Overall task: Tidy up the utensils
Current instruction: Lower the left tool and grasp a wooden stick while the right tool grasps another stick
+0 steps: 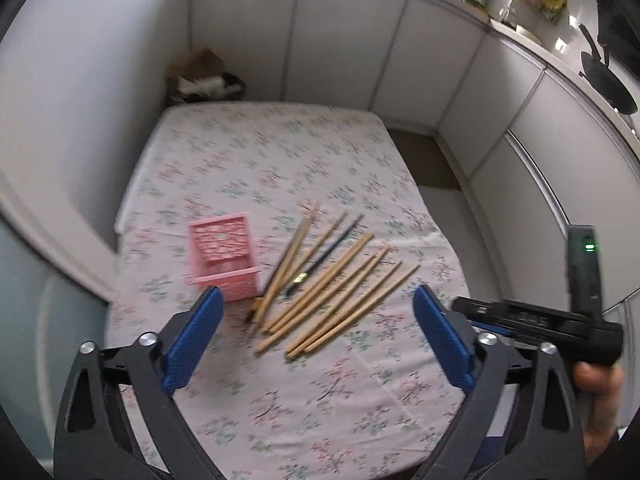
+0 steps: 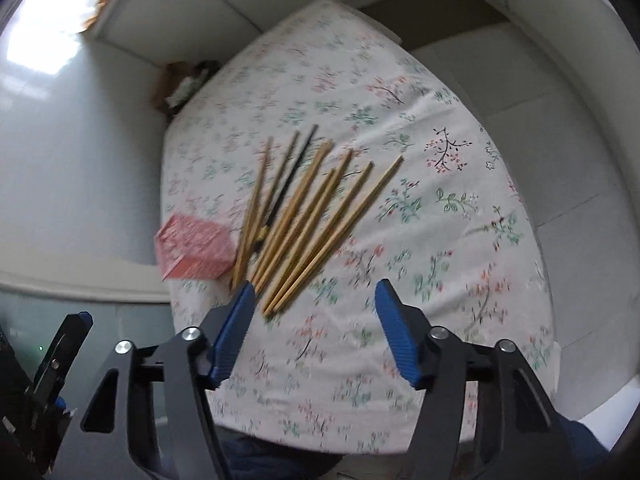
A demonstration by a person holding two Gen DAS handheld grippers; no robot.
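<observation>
Blue-padded left gripper [image 1: 316, 312] nearest lens in left wrist view: jaws spread wide, nothing between, held above desk [image 1: 360, 400] w/ floral cloth. Ahead of jaws: wooden chopsticks [image 1: 336, 296] fanned flat on cloth, near ends bunched, far ends splayed. One dark chopstick [image 1: 332, 248] lying among them, toward pink-basket side of fan. Pink basket [image 1: 224, 256], lattice-walled, upright on cloth, just beside bunched ends; touching or not: cannot tell (blur). Right gripper [image 2: 314, 292]: jaws wide, nothing held, above desk; one pad overlapping near ends of chopsticks [image 2: 304, 224] in right wrist view, contact not discernible. Same pink basket [image 2: 192, 248] seen on far side of fan from open cloth, near desk edge. White cabinets [image 1: 360, 40] behind desk. Black pan [image 1: 608, 80] on countertop above cabinets.
</observation>
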